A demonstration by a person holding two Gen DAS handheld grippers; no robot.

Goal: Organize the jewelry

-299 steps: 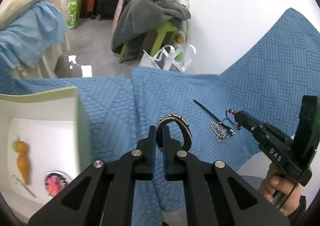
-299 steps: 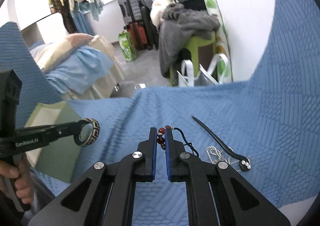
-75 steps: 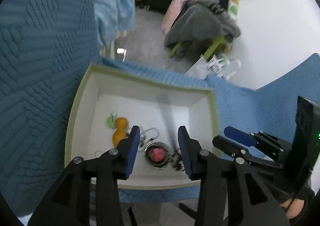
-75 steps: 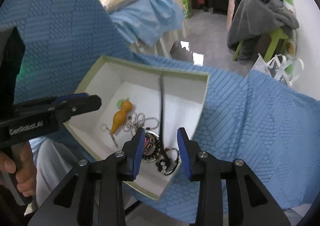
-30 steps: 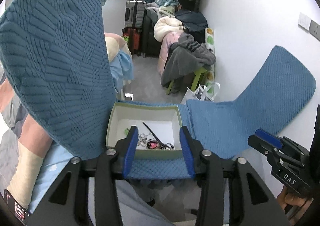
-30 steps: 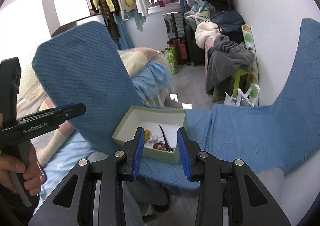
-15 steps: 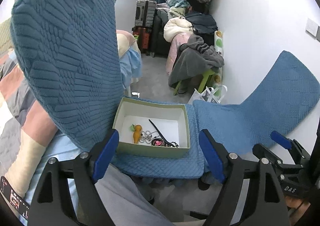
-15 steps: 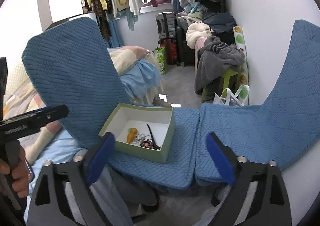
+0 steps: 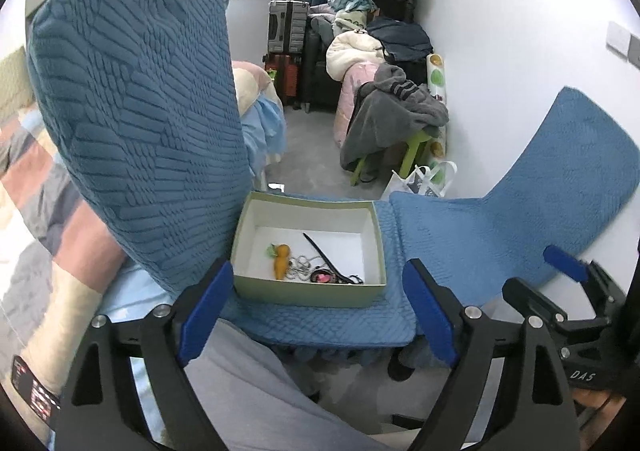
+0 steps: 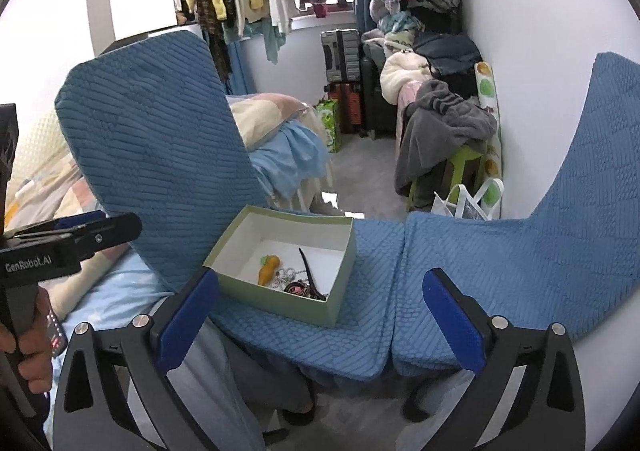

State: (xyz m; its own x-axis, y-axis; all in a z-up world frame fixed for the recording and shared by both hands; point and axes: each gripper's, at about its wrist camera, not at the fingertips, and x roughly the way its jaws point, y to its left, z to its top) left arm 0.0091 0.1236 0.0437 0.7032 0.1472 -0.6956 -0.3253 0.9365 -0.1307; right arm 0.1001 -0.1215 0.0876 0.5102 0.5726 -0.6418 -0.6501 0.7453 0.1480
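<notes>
Hard to resolve: the small pieces bunched at the near edge of the box (image 9: pixel 308 293) floor. The silver chain (image 9: pixel 303 264) and a dark round piece with a pink centre (image 9: pixel 321 277) overlap, and the box's near wall cuts off whatever lies lowest. In the right wrist view the same cluster is a tangle beside the orange pendant (image 10: pixel 268 269). The dark hair stick (image 9: pixel 320 253) lies diagonally across the floor.

Left gripper (image 9: pixel 316 309): fingers spread wide, holding nothing; the box sits ahead, between the blue pads and beyond them, on the blue quilted cushion (image 9: pixel 460 251). Right gripper (image 10: pixel 316 315): also spread wide and empty; the box lies ahead and slightly left. The person's left hand (image 10: pixel 24 351) on the other tool's handle is cut by the frame edge.

Change from 0.5 s ago: little; both tools already stood back with fingers wide. From 1.0 s ago: fingers were much closer together. Ten seconds ago each clamped a piece over the cushion; all pieces now lie in the box.
</notes>
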